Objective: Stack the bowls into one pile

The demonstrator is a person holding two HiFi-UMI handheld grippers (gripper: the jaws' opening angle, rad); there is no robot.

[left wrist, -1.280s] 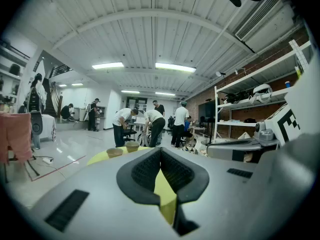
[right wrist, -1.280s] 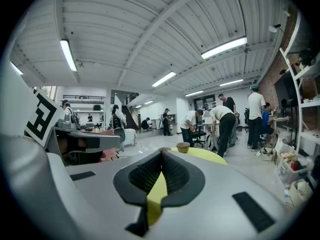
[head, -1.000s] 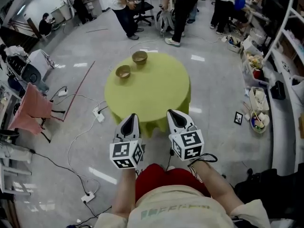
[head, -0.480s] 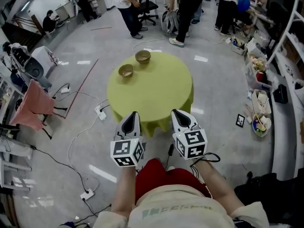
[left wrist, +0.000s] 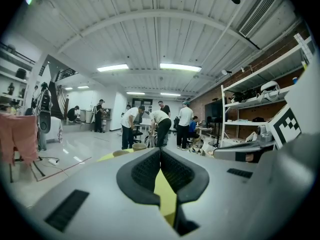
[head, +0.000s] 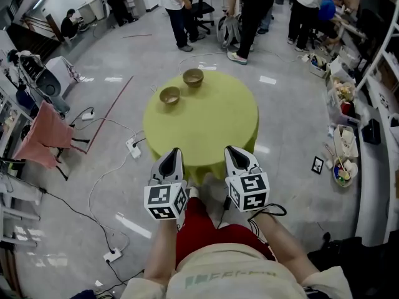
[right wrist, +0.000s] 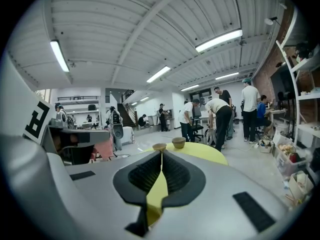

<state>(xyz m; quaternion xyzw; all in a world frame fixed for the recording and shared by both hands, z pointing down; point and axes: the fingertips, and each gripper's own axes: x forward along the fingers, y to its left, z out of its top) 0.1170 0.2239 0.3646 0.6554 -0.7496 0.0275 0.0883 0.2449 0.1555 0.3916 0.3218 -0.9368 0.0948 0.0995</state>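
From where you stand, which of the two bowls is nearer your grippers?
The left bowl: it sits closer to you on the green table, while the other bowl is farther back and to its right, near the far edge.

Grey right gripper (right wrist: 160,159): jaws together, empty.
Small brown round bowls (right wrist: 178,142): far, side by side.
Round yellow table (right wrist: 202,152): under bowls.

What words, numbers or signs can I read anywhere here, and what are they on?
No readable words or numbers anywhere.
The cubes on the left gripper and right gripper: black-and-white square code patterns, not letters.
A card on the floor: a similar square pattern.
The shirt print: green, too blurred to read.
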